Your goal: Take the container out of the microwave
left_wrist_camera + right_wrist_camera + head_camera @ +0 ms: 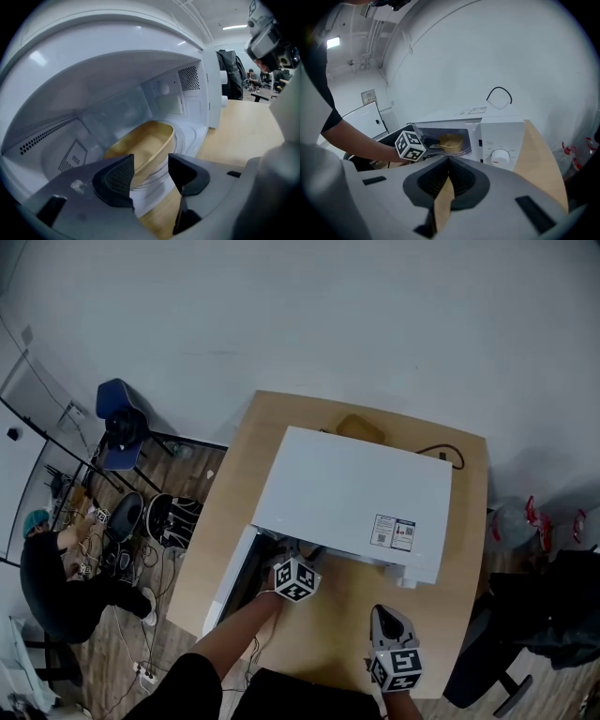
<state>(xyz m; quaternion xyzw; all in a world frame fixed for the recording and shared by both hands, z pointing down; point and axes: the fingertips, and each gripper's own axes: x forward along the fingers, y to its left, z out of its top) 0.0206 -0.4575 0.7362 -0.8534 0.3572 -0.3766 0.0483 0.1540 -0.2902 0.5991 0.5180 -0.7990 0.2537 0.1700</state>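
A white microwave (352,493) stands on a wooden table (455,596) with its door (228,585) swung open to the left. Inside on the turntable sits a tan oval container (145,140), also visible through the opening in the right gripper view (451,140). My left gripper (150,176) reaches into the cavity with its jaws open; the container's near wall and rim lie between the pads, which do not press on it. Its marker cube (296,579) shows at the microwave's mouth. My right gripper (447,161) hangs back over the table's front (389,622), shut on nothing.
The microwave's control panel with its dial (500,157) is to the right of the opening. A black cable (441,454) and a tan object (361,427) lie behind the microwave. Left of the table are a blue chair (120,423) and a person (47,577) on the floor.
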